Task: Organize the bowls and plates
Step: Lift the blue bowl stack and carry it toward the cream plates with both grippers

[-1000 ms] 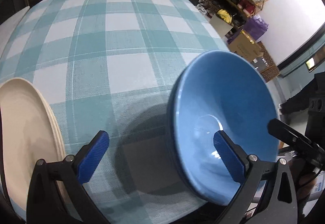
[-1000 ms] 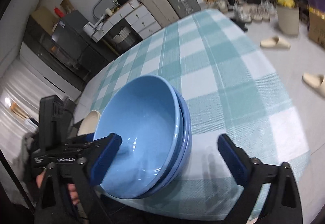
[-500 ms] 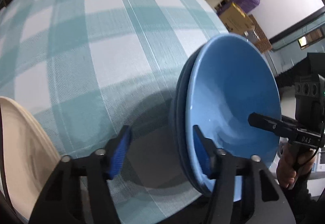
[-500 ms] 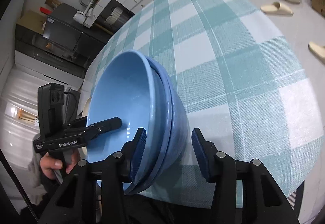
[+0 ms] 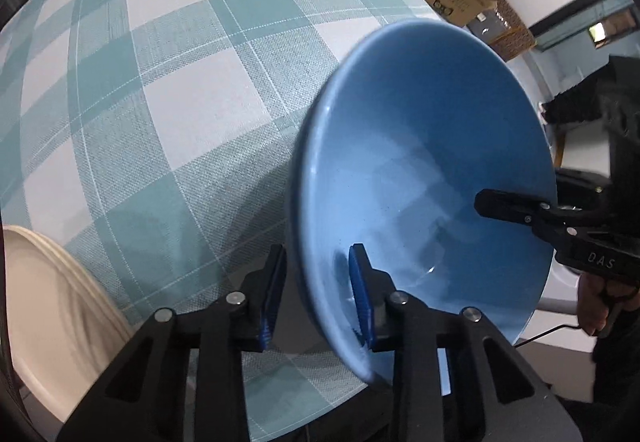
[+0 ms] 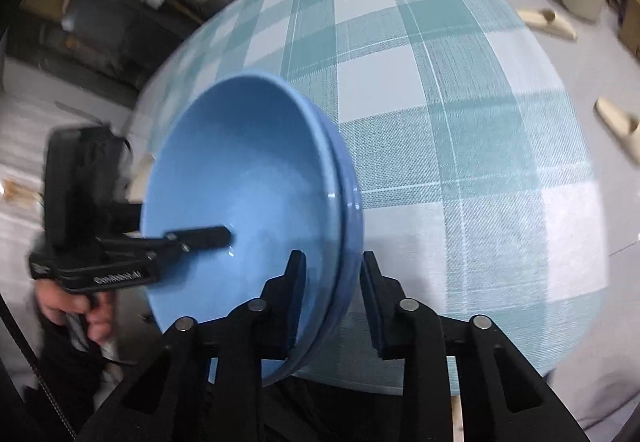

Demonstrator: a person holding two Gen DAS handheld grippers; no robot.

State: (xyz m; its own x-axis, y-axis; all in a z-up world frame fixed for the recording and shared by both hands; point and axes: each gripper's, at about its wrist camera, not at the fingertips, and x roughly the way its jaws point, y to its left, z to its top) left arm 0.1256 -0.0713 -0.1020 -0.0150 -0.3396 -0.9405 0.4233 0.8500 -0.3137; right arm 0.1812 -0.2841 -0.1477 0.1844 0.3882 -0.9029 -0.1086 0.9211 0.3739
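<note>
Bowls point(image 6: 248, 209), two blue ones nested together, sit at the near edge of the counter point(image 6: 460, 121), which is covered in a teal checked cloth. The left gripper point(image 5: 316, 290) straddles the rim on one side, one finger outside the wall and one inside, and its fingers are closing on it. The right gripper point(image 6: 334, 298) does the same on the opposite rim, its fingers also closing around both stacked walls. Whether the pads already press firmly cannot be told. A stack of cream plates point(image 5: 48, 314) lies just beside the bowls on the left.

Glazed ceramic like this is probably stiff, fairly heavy as a pair, slick and breakable. The rim is the sensible hold, gripped on two opposite sides and lifted level so the upper bowl does not slide.
</note>
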